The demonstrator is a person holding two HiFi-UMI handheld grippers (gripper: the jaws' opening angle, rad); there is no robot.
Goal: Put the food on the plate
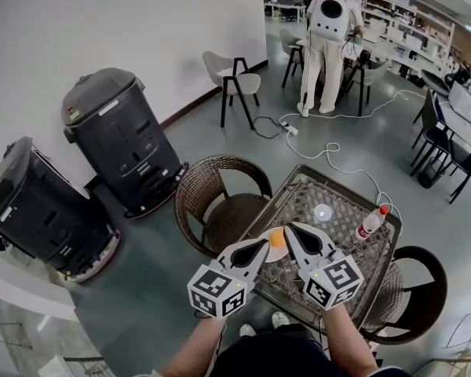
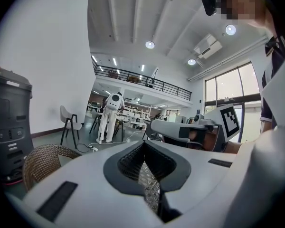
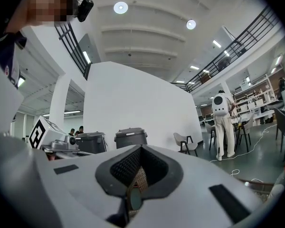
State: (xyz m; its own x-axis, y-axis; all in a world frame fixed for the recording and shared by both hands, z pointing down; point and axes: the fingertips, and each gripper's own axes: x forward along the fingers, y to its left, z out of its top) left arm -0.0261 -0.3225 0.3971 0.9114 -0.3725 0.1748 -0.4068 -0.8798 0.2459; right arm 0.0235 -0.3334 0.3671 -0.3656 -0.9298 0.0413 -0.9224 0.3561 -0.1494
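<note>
Orange food [image 1: 275,238], seemingly, sits on table [image 1: 341,199]; left gripper [image 1: 262,247] and right gripper [image 1: 293,228] hover closed, empty; task looks unstarted.

The head view looked steeply down on the table [image 1: 298,199]. Both gripper views faced level outward, sharing a distant person [image 2: 107,118].

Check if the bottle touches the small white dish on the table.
Apart. Head view shows bare table mesh between the bottle and the small white dish.
</note>
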